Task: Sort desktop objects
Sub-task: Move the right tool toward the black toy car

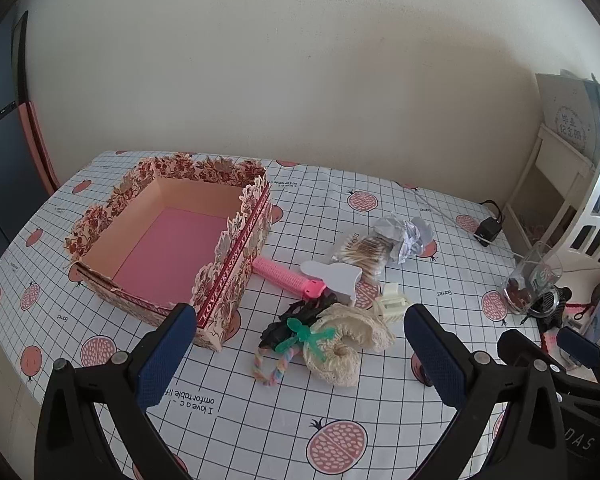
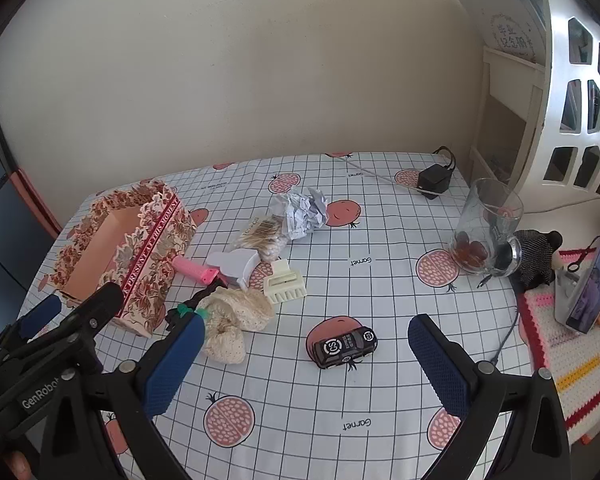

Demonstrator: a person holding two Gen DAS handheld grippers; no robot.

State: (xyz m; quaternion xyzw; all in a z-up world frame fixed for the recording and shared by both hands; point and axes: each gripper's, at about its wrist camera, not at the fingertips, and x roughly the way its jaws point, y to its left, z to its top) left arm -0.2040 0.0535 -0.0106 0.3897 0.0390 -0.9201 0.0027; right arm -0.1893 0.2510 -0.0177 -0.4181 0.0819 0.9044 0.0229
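Note:
An open floral gift box [image 1: 236, 276] [image 2: 152, 256] with a pink floor stands at the left. To its right lies a heap: a pink hair roller [image 1: 284, 278] [image 2: 192, 270], a white scraper [image 1: 332, 276] [image 2: 236, 266], a cream claw clip [image 1: 392, 302] [image 2: 286, 286], a cream crochet scrunchie [image 1: 348, 340] [image 2: 236, 316], a black hair tie [image 1: 296, 318], a green clip [image 1: 310, 338], a pastel braided loop [image 1: 272, 368], a cotton swab bag [image 1: 362, 254] [image 2: 262, 236] and crumpled paper [image 1: 406, 236] [image 2: 304, 214]. A black toy car [image 2: 346, 346] lies apart. My left gripper [image 1: 300, 356] is open above the scrunchie. My right gripper [image 2: 308, 364] is open around the car.
A glass mug [image 2: 486, 228] [image 1: 530, 284] with brown pieces stands at the right, beside a black charger [image 2: 434, 180] and its cable. A propped phone [image 2: 590, 280], scissors [image 2: 582, 256] and a crochet mat [image 2: 560, 360] lie at the far right. A white shelf [image 2: 504, 112] lines the wall.

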